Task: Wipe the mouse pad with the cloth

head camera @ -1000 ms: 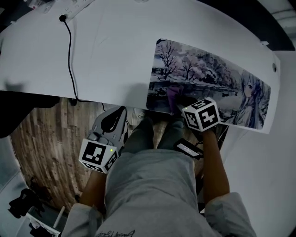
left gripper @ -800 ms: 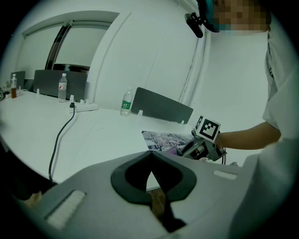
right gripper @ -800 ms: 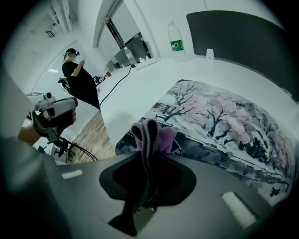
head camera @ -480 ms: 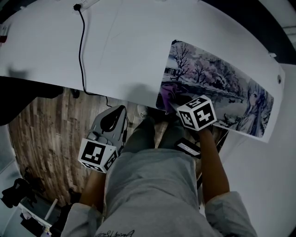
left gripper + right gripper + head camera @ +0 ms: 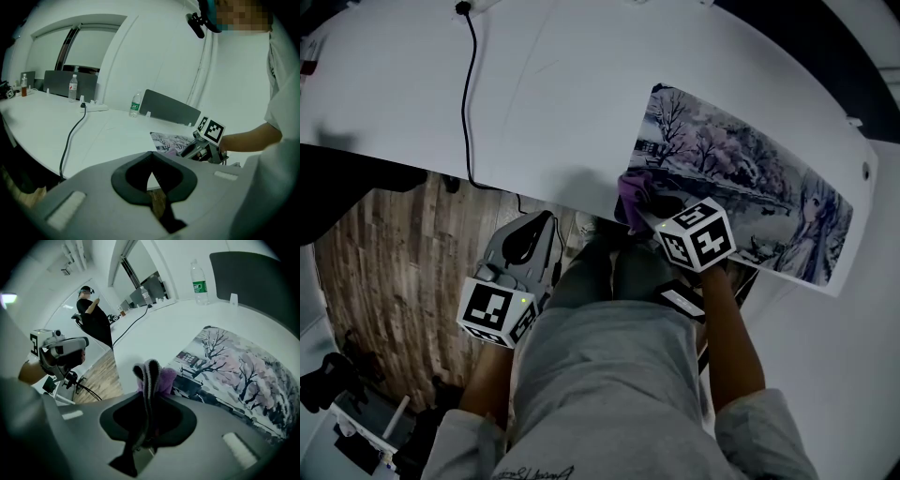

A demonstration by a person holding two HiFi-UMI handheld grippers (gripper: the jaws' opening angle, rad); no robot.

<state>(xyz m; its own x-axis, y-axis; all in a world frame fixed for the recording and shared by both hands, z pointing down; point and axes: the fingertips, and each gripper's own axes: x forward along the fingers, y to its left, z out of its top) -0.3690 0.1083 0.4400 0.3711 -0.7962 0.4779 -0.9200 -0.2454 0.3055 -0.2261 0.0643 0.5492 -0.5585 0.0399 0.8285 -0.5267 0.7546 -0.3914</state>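
The right gripper (image 5: 652, 214) is clenched on a bunched purple cloth (image 5: 157, 378); the cloth sits at the near left corner of the illustrated mouse pad (image 5: 741, 178) on the white table (image 5: 553, 94). The left gripper (image 5: 151, 171) is closed on nothing, held off the table's near edge

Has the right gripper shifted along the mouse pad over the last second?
Yes. The right gripper, clamping the cloth, has slid left along the mouse pad, reaching its near left corner.
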